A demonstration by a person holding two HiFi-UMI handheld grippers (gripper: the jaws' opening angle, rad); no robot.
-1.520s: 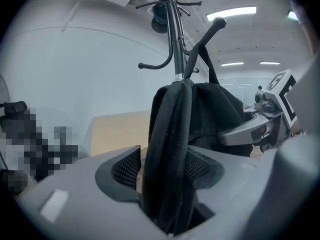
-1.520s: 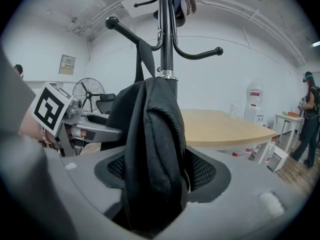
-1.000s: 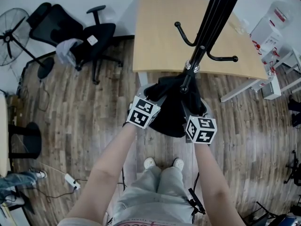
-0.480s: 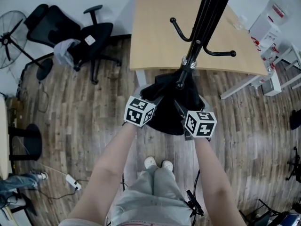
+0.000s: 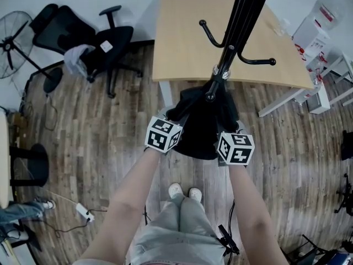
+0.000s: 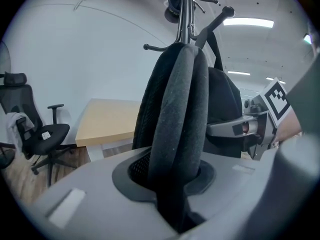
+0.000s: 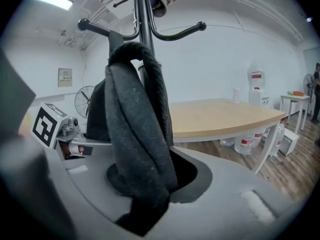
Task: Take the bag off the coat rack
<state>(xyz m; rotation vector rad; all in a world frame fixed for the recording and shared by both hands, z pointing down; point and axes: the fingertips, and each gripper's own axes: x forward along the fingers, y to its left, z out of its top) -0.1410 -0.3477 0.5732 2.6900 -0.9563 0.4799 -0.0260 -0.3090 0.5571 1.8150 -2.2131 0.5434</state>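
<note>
As the black bag (image 5: 201,131) hangs lengthwise down from the coat rack (image 5: 242,21) at frame centre, left gripper (image 6: 175,194) and right gripper (image 7: 145,189), jaws just closed in, each clamp 1 strap (image 6: 177,114).

Coat rack pole (image 5: 242,15) and its curved hooks (image 5: 272,62) rose right over the bag (image 5: 198,131), crowding the room above it. Bench (image 5: 182,54) stood close behind the rack. Wood floor (image 5: 110,131) lay open to left and right; office chair (image 5: 105,46) sat well off, far left.
</note>
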